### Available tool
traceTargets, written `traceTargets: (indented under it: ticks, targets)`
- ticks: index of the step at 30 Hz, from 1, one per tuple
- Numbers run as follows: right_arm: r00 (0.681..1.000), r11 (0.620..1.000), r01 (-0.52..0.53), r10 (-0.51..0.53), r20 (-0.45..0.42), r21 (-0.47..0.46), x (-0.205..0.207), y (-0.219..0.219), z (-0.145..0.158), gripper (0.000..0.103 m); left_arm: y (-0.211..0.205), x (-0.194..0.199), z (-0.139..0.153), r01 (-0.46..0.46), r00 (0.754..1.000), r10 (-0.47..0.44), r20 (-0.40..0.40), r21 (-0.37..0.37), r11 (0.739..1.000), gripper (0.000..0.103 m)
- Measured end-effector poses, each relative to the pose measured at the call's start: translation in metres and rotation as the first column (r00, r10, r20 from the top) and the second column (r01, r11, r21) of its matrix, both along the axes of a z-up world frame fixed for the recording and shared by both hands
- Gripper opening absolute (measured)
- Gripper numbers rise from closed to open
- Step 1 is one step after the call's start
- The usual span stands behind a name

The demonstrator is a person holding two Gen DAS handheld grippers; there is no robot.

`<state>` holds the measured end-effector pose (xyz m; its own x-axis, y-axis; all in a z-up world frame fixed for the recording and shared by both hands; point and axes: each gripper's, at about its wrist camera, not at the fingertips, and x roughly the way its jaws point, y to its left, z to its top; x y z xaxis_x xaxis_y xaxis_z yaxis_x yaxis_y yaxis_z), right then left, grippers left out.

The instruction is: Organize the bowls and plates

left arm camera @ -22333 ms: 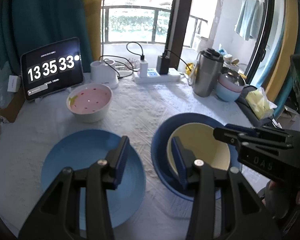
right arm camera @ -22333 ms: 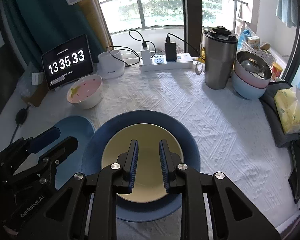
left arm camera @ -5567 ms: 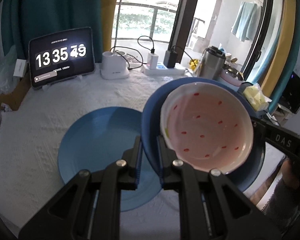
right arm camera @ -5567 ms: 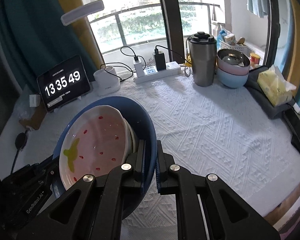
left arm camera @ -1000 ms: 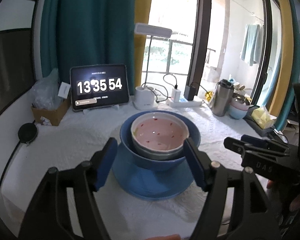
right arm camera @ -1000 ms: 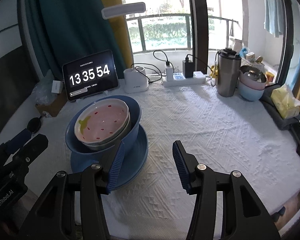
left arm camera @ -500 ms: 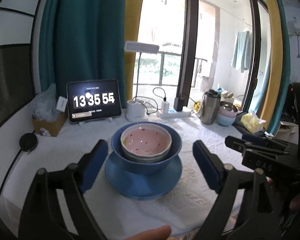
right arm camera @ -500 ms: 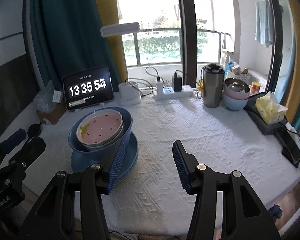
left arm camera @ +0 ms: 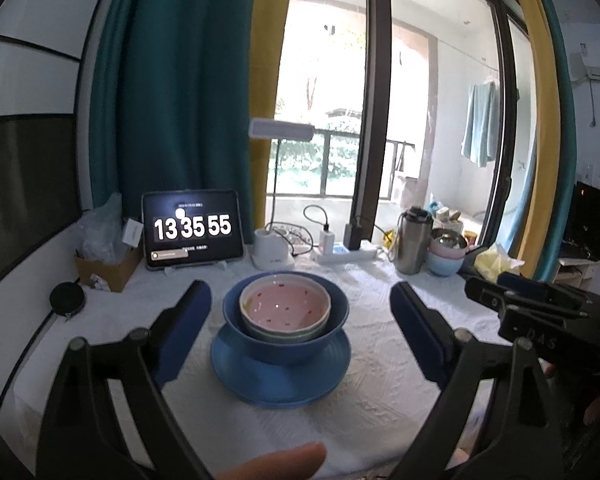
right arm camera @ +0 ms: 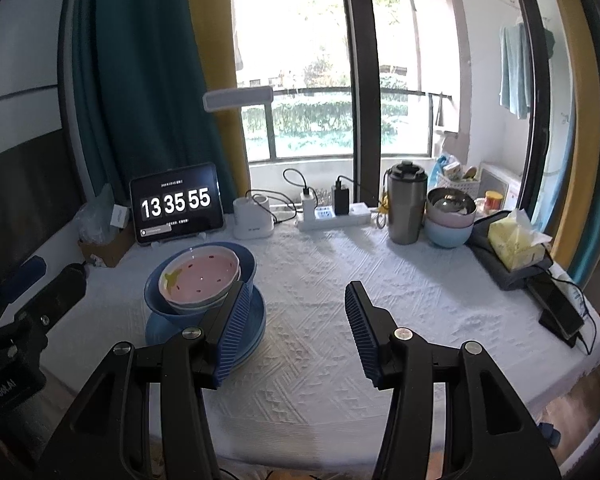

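Stacking looks finished: pink speckled bowl point(left arm camera: 285, 305) sits nested in a pale bowl point(left arm camera: 284, 330), that in the dark blue bowl point(left arm camera: 286, 320), all on the blue plate point(left arm camera: 280, 376) on the white-clothed surface point(left arm camera: 380, 380). Left gripper point(left arm camera: 300, 332) frames the stack from short of it, jaws wide apart after just opening further, nothing between the pads, no contact with any rim. Right gripper point(right arm camera: 296, 328) has jaws partly apart and empty; the stack sits ahead-left of it, its left pad overlapping the plate edge in view only, whether clear or touching cannot be told, likely clear. Judgement: step in hand is release and retreat, task near done unless the far bowls count. Next move probably calls only for backing both tools straight off without clipping the plate rim. Near surface edge lies just under the jaws, a fingertip point(left arm camera: 276, 460) shows there. Ahead-right of the right jaws is a broad bare stretch of cloth, good room to move. Beyond the stack: tablet clock point(right arm camera: 176, 208), lamp base point(right arm camera: 252, 218), power strip point(right arm camera: 334, 216), steel flask point(right arm camera: 406, 208), stacked small bowls point(right arm camera: 450, 216) and tissue pack point(right arm camera: 514, 244) crowd the far and right edges.
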<state>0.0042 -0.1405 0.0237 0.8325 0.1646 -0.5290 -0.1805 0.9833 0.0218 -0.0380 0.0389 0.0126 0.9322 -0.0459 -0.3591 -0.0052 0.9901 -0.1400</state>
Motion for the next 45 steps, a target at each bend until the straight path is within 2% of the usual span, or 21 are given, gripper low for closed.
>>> traceTargets:
  ticks: [7, 15, 20, 31, 45]
  targets:
    - [0.998, 1.0, 0.009, -0.009, 0.055, -0.003, -0.016, -0.009, 0.014, 0.053, -0.009, -0.015, 0.01, 0.003, 0.999, -0.003, 0.049, 0.019, 1.0, 0.092]
    - [0.996, 1.0, 0.025, -0.025, 0.086, -0.006, -0.031, -0.018, 0.022, 0.053, -0.01, -0.036, 0.013, -0.022, 0.993, 0.025, 0.115, -0.027, 0.999, 0.092]
    - [0.995, 0.999, 0.032, -0.03, 0.093, -0.015, -0.039, -0.021, 0.024, 0.053, -0.013, -0.041, 0.011, -0.02, 0.994, 0.02, 0.105, -0.007, 1.0, 0.098]
    - [0.992, 0.995, 0.049, -0.039, 0.117, -0.087, -0.049, -0.014, 0.021, 0.053, -0.007, -0.044, 0.011, -0.029, 0.996, 0.03, 0.087, -0.006, 1.0, 0.101]
    - [0.995, 0.998, 0.026, -0.02, 0.101, -0.058, -0.048, -0.017, 0.023, 0.053, -0.008, -0.046, 0.011, -0.021, 0.997, 0.023, 0.079, -0.021, 1.0, 0.101]
